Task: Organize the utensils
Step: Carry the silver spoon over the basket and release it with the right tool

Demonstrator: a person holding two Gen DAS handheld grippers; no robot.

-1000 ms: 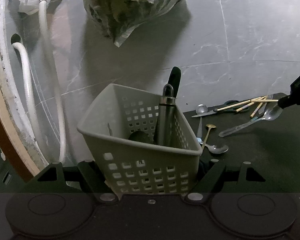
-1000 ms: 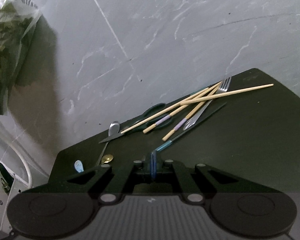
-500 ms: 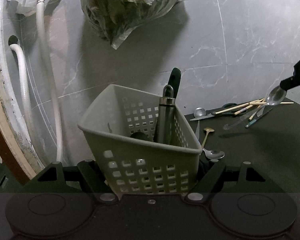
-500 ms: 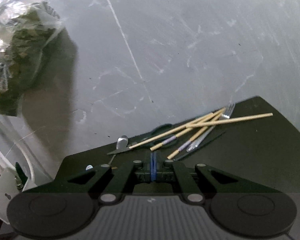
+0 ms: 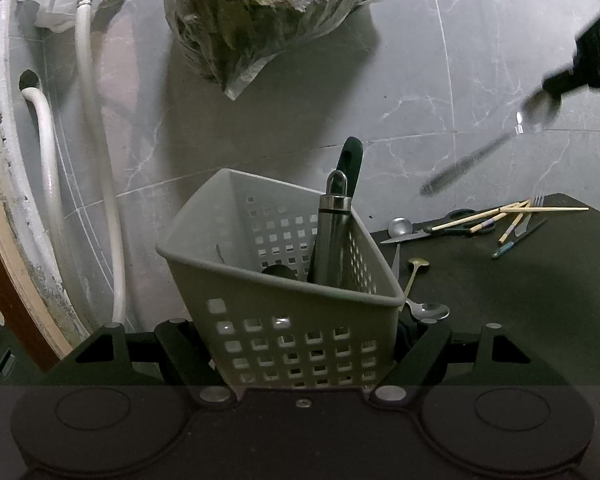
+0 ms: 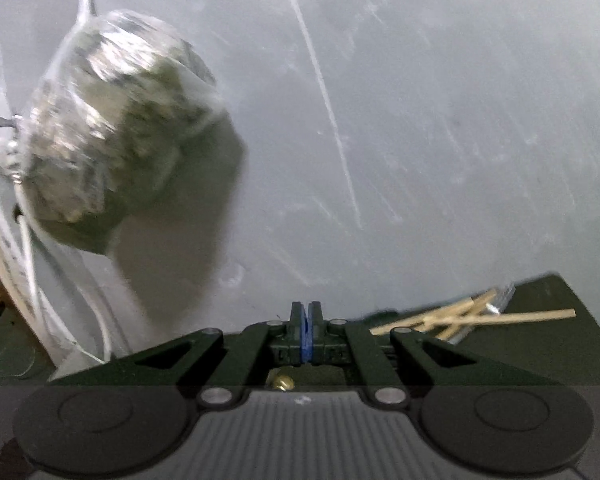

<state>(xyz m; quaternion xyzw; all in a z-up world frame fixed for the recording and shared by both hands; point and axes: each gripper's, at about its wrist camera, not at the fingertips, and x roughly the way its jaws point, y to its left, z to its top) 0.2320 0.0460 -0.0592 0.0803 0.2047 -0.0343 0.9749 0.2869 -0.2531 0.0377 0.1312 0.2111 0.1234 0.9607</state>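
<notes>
Since a second ago the right gripper [image 5: 556, 84] has risen from just above the counter [image 5: 540, 280] to high at the right of the left view, and the spoon [image 5: 472, 160] it holds has left the pile and now hangs blurred in the air, bowl up at the fingers, handle slanting down to the left. The right view has swung up too: the bag [image 6: 116, 132] on the wall now fills its left side and the chopsticks [image 6: 472, 316] sit low at the right. The basket [image 5: 284, 292] has not shifted.

The left gripper [image 5: 300, 344] has its fingers clamped on the basket's sides, the basket upright between them at the counter's left edge, a steel flask [image 5: 332, 240] and a dark handle [image 5: 350, 164] standing inside. Right of it lie a small gold spoon [image 5: 414, 272], a steel spoon [image 5: 430, 310], scissors [image 5: 452, 228], chopsticks and a fork [image 5: 534, 208].

In the right view the right gripper's [image 6: 306, 320] fingers are pressed together with only a blue strip between them; the spoon itself is not visible there.
</notes>
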